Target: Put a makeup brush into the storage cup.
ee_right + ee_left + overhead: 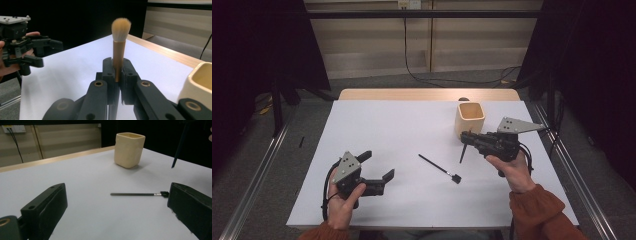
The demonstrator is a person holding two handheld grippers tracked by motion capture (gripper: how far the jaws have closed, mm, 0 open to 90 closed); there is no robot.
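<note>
Between our right gripper's [117, 75] closed jaws, a makeup brush [119, 42] stands bristles up.
We hold it beside the cream cup [470, 118], probably for dropping in; left gripper [374, 172] waits wide.

Matt cream square ceramic-looking cup [129, 150]; soft-bristled brush with satin copper metal handle [118, 60]; smooth matt white tabletop [412, 130]; matt black plastic jaws.

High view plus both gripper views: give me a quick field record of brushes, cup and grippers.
right gripper: shut on the makeup brush, bristles up, beside the cup
left gripper: open, holds nothing
thin brush: flat on the table, between the grippers
cup: upright, far right of the table
brush in cup: not yet
</note>
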